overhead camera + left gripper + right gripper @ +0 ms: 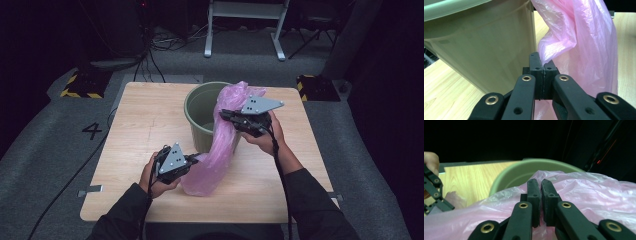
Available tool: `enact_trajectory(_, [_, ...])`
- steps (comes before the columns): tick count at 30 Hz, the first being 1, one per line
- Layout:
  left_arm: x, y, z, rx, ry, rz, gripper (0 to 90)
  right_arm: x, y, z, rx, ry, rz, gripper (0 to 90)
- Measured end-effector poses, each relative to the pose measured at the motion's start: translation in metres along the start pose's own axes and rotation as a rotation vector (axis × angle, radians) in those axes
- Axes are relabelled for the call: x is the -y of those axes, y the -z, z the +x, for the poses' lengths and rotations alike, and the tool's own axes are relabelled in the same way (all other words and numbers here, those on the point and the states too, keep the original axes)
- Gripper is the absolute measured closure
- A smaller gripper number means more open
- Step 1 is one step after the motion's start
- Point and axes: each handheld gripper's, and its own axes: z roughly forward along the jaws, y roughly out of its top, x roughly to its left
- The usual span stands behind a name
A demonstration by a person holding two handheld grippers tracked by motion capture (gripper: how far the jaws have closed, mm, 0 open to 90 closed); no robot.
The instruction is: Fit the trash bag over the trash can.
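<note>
The green bin could tip on the table if I tug sideways. The pink bag hangs over its near rim; my right claw and left claw, both clamped on film, might tear it

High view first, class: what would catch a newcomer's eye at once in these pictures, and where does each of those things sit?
The pink plastic bag stands out most, stretched from the near middle of the wooden table up to the rim of the green bucket at the table's far middle. The left gripper is shut on the bag's lower end near the front, and the right gripper is shut on its upper part at the bucket's rim.
</note>
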Motion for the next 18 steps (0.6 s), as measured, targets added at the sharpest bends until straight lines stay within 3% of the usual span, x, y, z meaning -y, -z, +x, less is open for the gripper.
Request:
enact_trajectory(1, [0.0,-0.001,0.001,-0.01,-0.002,0.001,89.5,0.0,0.0,0.0,0.0,0.0,0.0,86.7])
enact_trajectory(2, [-0.001,-0.003,0.005,-0.026,0.0,0.001,89.5,0.002,-0.005,-0.007,-0.02,-0.03,0.032,86.4])
enact_trajectory(7, [0.0,-0.009,0.013,-0.042,0.022,-0.003,89.8,0.002,-0.012,-0.015,-0.039,-0.072,0.102,82.0])
enact_trajectory(9, [0.001,-0.01,0.017,-0.051,0.026,0.002,89.8,0.001,-0.015,-0.015,-0.021,-0.072,0.137,73.3])
enact_trajectory(13, [0.005,-0.007,0.021,-0.061,0.03,0.011,89.9,0.0,-0.013,-0.014,0.03,-0.06,0.161,43.8])
enact_trajectory(18, [0.009,0.003,0.028,-0.088,0.047,0.001,89.9,0.0,-0.005,-0.022,0.032,-0.112,0.117,36.6])
